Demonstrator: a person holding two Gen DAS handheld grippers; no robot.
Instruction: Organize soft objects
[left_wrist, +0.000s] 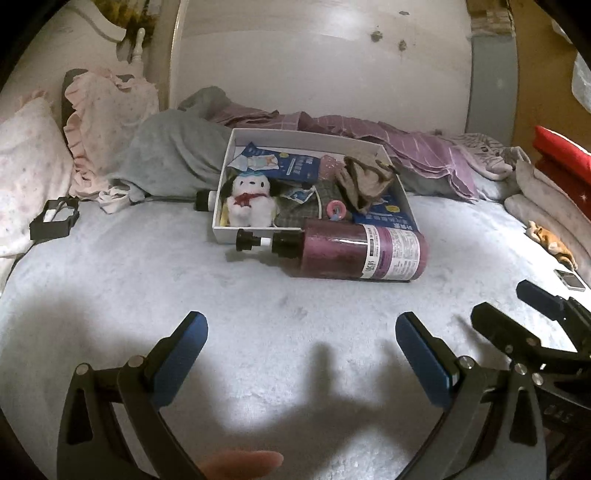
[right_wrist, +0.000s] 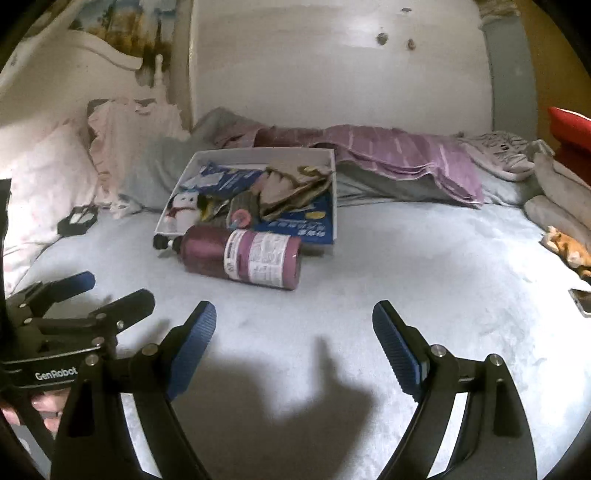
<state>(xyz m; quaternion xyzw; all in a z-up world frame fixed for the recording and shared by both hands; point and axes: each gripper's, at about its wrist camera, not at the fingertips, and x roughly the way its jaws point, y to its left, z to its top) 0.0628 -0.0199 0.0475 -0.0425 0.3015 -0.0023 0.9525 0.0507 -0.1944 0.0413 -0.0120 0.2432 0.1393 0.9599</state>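
- Left tongs and right tongs both gape wide, empty, above the bed.
- White plush dog sits in the white box, behind a lying purple bottle.
- Only the left view shows a second bottle's cap beside the box.

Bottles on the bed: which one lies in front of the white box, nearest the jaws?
The big purple bottle with the white label, on its side against the white box's front wall. The other bottle shows only its black cap, beside the box's left wall.
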